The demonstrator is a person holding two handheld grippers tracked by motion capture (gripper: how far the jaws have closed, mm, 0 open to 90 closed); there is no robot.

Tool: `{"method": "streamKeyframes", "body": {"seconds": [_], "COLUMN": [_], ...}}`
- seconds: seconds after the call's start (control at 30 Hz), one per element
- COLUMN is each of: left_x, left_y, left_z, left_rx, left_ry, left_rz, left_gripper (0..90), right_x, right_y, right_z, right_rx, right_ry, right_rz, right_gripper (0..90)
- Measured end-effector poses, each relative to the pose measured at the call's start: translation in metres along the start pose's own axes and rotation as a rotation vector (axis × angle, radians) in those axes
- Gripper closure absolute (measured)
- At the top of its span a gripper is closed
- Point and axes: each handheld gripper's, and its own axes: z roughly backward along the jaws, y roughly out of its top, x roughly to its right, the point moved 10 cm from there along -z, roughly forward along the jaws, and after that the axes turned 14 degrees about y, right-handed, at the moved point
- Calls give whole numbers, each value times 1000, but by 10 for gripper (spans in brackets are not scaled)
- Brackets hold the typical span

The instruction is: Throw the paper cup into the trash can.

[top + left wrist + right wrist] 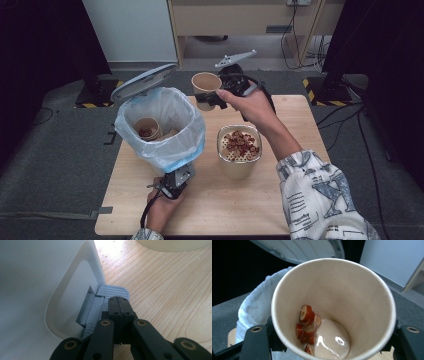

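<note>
a person sits at a wooden table [220, 200] with a claw tool in each hand. the right gripper [212, 97] holds a paper cup [205, 85] up in the air, just beside the open top of the white bin [160, 127]. its two black jaws squeeze the cup's sides, one on each side. inside the cup i can see a few red fruit slices [308, 326] stuck low on the wall, with a wet shine on the cup's bottom.

the bin has a thin plastic bag [192, 135] lining it, and its grey lid [142, 82] stands tipped up at the back. another paper cup lies down inside the bin [147, 127], with red bits in it.

the left gripper [120, 305] has its jaws pressed tight together, with nothing between them. their tip rests on the bin's grey foot pedal [110, 291], low at the front of the bin.

on the table, to the right of the bin, stands a pale strainer pot [239, 155] with many red slices on top.
</note>
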Motion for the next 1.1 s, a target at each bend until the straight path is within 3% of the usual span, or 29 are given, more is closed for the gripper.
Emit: {"method": "streamKeyframes", "body": {"seconds": [0.63,1.1], "left_x": [0,0], "left_y": [0,0], "left_z": [0,0], "left_rx": [1,1], "left_ry": [0,-2], "left_rz": [5,8], "left_gripper": [891,891], "right_x": [-23,-31], "right_y": [6,1], "right_z": [-63,-84], "right_rx": [-14,-41], "right_ry": [79,105], "right_rz": [9,14], "right_gripper": [301,296]}}
